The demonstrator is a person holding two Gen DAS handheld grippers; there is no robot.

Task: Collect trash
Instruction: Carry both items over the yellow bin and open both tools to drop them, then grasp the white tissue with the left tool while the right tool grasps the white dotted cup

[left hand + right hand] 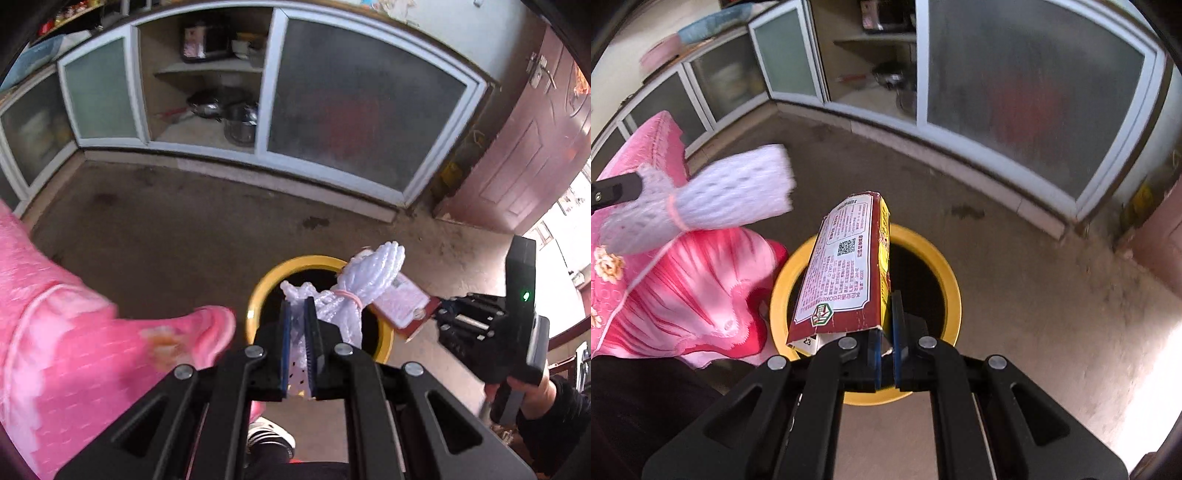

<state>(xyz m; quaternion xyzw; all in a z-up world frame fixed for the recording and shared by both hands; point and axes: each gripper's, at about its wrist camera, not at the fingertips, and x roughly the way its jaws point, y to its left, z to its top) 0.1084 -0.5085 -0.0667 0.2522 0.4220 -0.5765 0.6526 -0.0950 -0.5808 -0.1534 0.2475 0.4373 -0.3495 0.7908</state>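
Observation:
A round bin with a yellow rim and black inside stands on the floor below both grippers. My left gripper is shut on a white foam net bundle tied with a pink band, held over the bin; the bundle also shows at the left of the right wrist view. My right gripper is shut on a flattened red and white carton, held above the bin's left side. The carton and right gripper show in the left wrist view.
A pink floral cloth hangs close to the bin's left. Low cabinets with frosted sliding doors run along the back, one bay open with pots. A brown door stands at the right. The floor is bare concrete.

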